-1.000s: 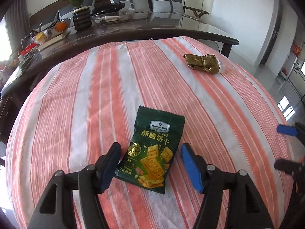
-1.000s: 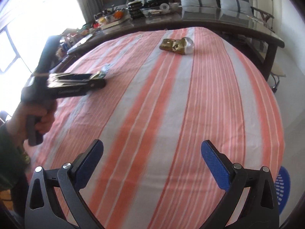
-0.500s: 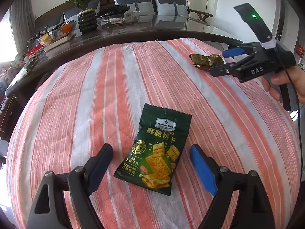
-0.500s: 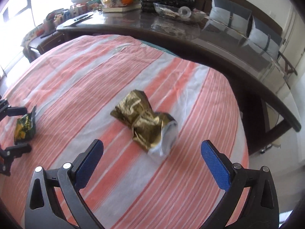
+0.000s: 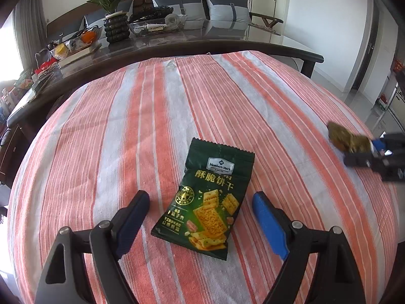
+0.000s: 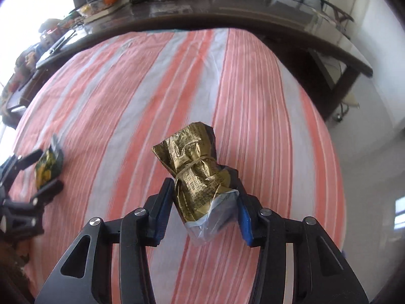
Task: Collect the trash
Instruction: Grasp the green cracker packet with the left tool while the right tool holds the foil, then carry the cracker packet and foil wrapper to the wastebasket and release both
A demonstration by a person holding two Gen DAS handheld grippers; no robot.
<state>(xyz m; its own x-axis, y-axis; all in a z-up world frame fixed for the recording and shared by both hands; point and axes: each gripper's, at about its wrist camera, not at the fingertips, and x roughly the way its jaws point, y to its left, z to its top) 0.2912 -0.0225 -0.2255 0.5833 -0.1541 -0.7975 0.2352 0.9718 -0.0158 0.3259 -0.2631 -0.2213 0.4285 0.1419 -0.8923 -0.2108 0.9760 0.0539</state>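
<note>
So far nothing has been carried off; no bin shows in either view, and both pieces of trash are on the striped cloth (image 5: 157, 116) that covers the counter. My right gripper (image 6: 202, 202) has just been closing around the gold wrapper (image 6: 195, 172), which sits between its blue fingers (image 6: 244, 217); they flank it closely and seem to touch its crumpled sides, though I judge the pinch not quite firm yet. My left gripper (image 5: 200, 217) hangs with fingers spread wide on either side of the green cracker packet (image 5: 210, 202), not touching it. Left to do, as I see it: clamp both, lift, and find the bin.

The gold wrapper is crinkled foil, twisted, bound by a thin band, with a clear plastic end. The green packet is flat, glossy film with a serrated top edge. The cloth is a coarse weave in salmon and white.
</note>
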